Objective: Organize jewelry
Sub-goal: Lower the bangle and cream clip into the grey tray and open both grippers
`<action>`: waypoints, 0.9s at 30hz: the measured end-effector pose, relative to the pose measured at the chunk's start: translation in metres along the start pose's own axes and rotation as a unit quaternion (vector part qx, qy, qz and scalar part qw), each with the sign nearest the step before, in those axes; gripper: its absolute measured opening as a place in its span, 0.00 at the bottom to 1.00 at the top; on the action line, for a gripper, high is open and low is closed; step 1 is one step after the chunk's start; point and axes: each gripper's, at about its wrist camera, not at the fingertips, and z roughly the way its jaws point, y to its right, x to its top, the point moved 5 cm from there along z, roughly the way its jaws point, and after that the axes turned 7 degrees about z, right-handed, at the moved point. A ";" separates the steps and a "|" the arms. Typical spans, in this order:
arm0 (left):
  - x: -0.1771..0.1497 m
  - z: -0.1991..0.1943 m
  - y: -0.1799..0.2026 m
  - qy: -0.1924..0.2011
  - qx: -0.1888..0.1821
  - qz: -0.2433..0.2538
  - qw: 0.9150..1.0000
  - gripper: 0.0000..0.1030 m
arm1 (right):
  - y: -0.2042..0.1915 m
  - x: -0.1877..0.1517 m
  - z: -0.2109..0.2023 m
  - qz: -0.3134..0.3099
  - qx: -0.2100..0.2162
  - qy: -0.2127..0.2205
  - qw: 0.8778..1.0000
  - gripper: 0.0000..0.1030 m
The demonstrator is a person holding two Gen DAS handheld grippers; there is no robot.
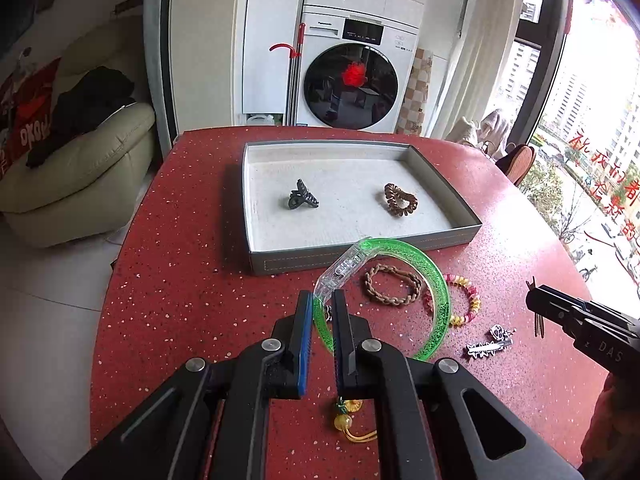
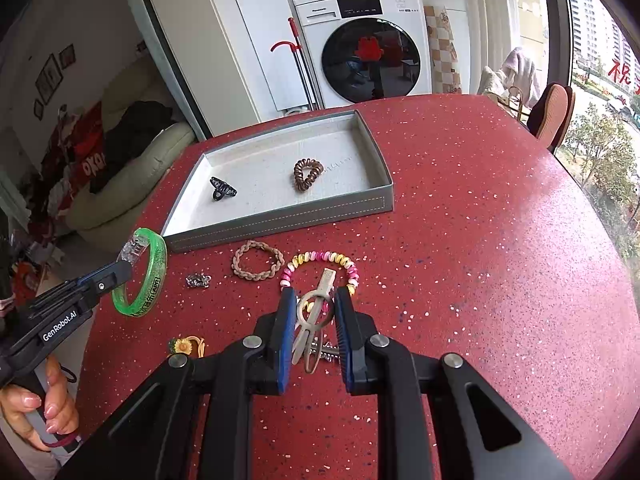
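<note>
My left gripper [image 1: 322, 300] is shut on a green translucent bangle [image 1: 438, 280] with a clear clasp and holds it above the red table; it also shows in the right wrist view [image 2: 120, 272], with the bangle [image 2: 158, 276]. My right gripper [image 2: 314, 296] is shut on a beige hair clip [image 2: 316, 314] with a ring, lifted off the table. A grey tray [image 1: 360, 256] with a white lining lies beyond both grippers. It holds a black claw clip [image 1: 302, 196] and a brown spiral hair tie [image 1: 400, 200].
On the red speckled table [image 2: 480, 240], in front of the tray, lie a braided brown bracelet [image 2: 256, 276], a pink and yellow bead bracelet [image 2: 320, 257], a small silver piece [image 2: 198, 280], a sunflower charm [image 2: 184, 346] and a silver hairpin [image 1: 490, 346]. A hand [image 2: 52, 408] holds the left gripper's handle.
</note>
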 end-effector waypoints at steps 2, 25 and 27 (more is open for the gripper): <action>0.009 0.004 -0.004 0.003 0.005 0.000 1.000 0.27 | 0.000 0.009 0.002 -0.001 0.000 0.002 1.000 0.21; 0.069 0.119 -0.017 -0.059 0.014 0.009 0.998 0.27 | -0.009 0.115 0.108 -0.011 -0.004 -0.022 1.000 0.21; 0.069 0.129 -0.017 -0.066 0.016 0.011 0.998 0.27 | -0.004 0.119 0.121 -0.004 -0.010 -0.026 1.000 0.21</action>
